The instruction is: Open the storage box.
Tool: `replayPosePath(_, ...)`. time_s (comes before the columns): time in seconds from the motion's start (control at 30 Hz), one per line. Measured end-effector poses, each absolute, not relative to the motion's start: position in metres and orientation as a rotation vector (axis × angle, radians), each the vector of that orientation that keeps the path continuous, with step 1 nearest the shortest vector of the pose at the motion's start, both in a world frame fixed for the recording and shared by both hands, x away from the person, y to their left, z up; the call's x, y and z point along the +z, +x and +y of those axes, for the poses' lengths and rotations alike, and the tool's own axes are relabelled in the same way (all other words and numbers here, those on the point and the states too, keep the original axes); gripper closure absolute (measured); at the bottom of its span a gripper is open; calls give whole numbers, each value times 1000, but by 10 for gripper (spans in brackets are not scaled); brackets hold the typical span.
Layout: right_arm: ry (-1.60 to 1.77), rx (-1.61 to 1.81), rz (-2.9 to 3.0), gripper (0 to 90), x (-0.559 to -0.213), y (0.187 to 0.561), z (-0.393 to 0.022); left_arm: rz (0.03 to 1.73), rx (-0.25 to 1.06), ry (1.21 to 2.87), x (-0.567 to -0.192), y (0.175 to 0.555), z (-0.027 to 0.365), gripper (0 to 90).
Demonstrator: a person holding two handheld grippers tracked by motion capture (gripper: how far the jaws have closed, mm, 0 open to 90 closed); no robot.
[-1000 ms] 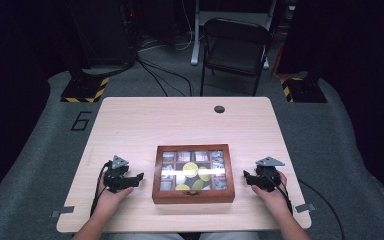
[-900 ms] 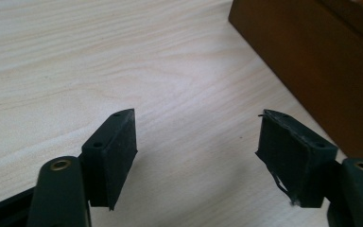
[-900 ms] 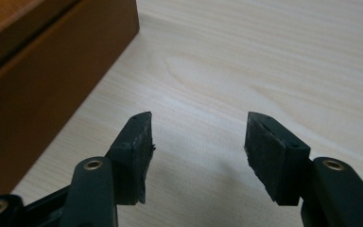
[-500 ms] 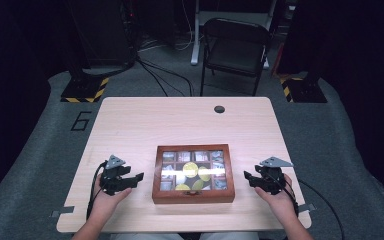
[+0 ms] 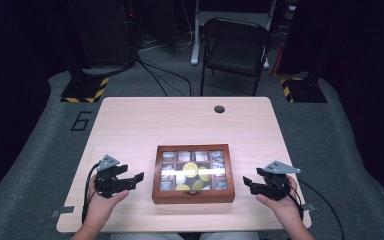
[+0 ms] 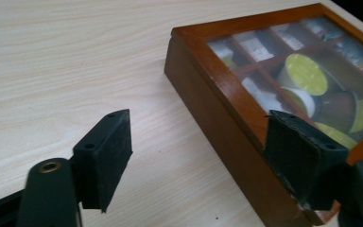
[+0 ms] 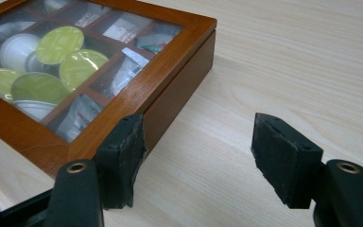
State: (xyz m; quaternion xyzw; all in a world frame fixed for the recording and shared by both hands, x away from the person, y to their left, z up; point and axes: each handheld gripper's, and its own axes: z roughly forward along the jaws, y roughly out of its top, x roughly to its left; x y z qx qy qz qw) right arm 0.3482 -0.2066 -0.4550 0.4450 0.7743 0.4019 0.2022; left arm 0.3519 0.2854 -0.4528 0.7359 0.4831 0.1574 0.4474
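Note:
A brown wooden box [image 5: 192,195] with a glass lid lies shut at the near middle of the table [image 5: 180,125]. Under the glass are yellow-green capsules [image 7: 59,45] and several sachets in compartments. My left gripper [image 5: 131,176] hovers to the left of the box and points at its side [image 6: 217,127]. Its jaws have just been opening and stand wide with nothing held between them [image 6: 201,137]. My right gripper [image 5: 252,179] hovers to the right of the box, near the box's corner [image 7: 184,94]. Its jaws have also just been opening, and they too are bare [image 7: 201,142].
A round black grommet [image 5: 219,109] sits near the table's far edge. A black folding chair [image 5: 235,45] stands beyond the table. Cables trail from both grippers off the near edge. Bare tabletop lies on both sides of the box and behind it.
Both hands have lifted a little and drifted outward from the box's sides. Both grippers' jaws stand wider than half a second ago.

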Motion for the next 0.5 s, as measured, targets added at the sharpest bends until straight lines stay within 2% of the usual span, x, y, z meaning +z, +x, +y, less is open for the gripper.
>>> replayPosePath(0.1, 1227, 1138, 2172, 357, -453, 346, -205, 1178, 411, 1814, -449, 349, 284, 205)
replayPosePath(0.27, 1165, 1144, 2191, 422, -448, 339, -201, 1136, 426, 1800, -440, 340, 282, 196)
replayPosePath(0.5, 1149, 1190, 2253, 421, -447, 331, -196, 1095, 382, 1791, -440, 330, 278, 349)
